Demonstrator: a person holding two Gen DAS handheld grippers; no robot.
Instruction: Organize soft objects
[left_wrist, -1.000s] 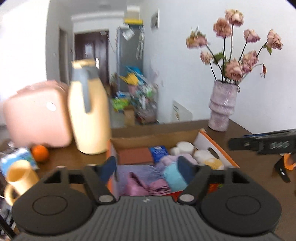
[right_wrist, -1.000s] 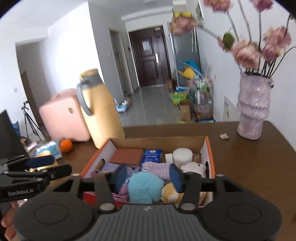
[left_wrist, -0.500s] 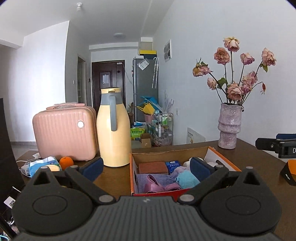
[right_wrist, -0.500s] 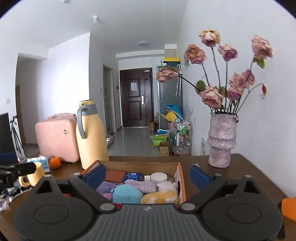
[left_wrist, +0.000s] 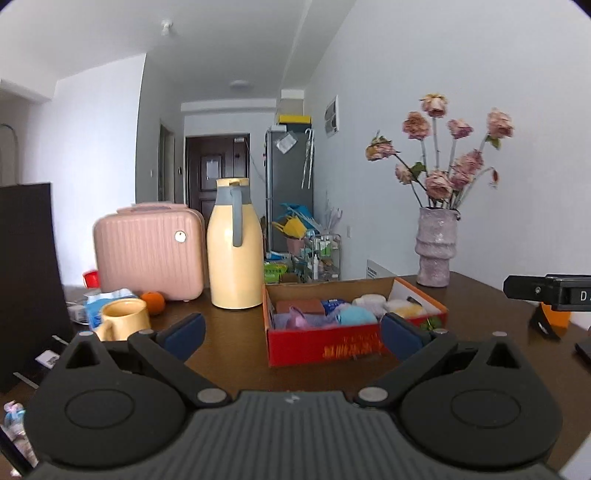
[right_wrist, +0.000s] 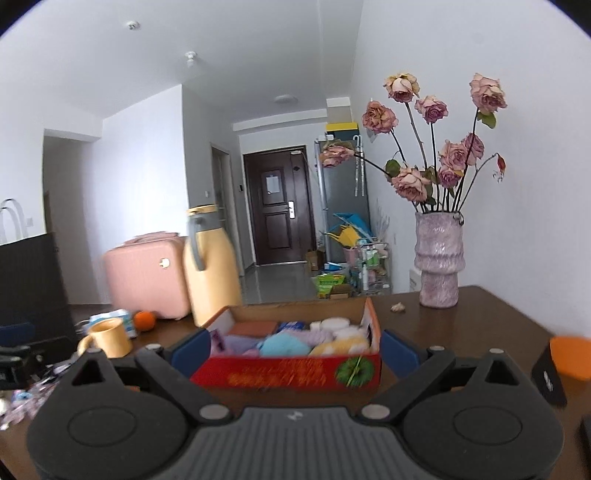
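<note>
A white-walled room runs back to a dark door (right_wrist: 277, 205), and up front a brown worktop (left_wrist: 236, 339) carries plenty. At its left end stand a pink case (left_wrist: 147, 251), a tall yellow jug (left_wrist: 232, 243), an orange (left_wrist: 153, 301) and a yellow mug (left_wrist: 123, 319); a black panel (left_wrist: 26, 280) rises at the far left edge. By the right wall a mauve vase (right_wrist: 439, 260) holds dried roses (right_wrist: 408, 181). An orange-and-black item (right_wrist: 559, 365) lies at the right edge.

Mid-worktop sits the red box (left_wrist: 325, 343), full of soft things: a blue plush (left_wrist: 351, 315), pink cloth (left_wrist: 299, 317), a yellow plush (right_wrist: 341, 345) and pale rolls toward the back. Nothing lies between the box and either pair of tongs.

The left tongs (left_wrist: 291, 334) are spread wide and hold nothing; the box is just ahead, its front wall showing between their tips. The right tongs (right_wrist: 295, 349) are likewise wide and empty, and in their view the box's front wall fills the gap between the blue pads (right_wrist: 192, 347). Whether the pads touch the cardboard I cannot tell.
</note>
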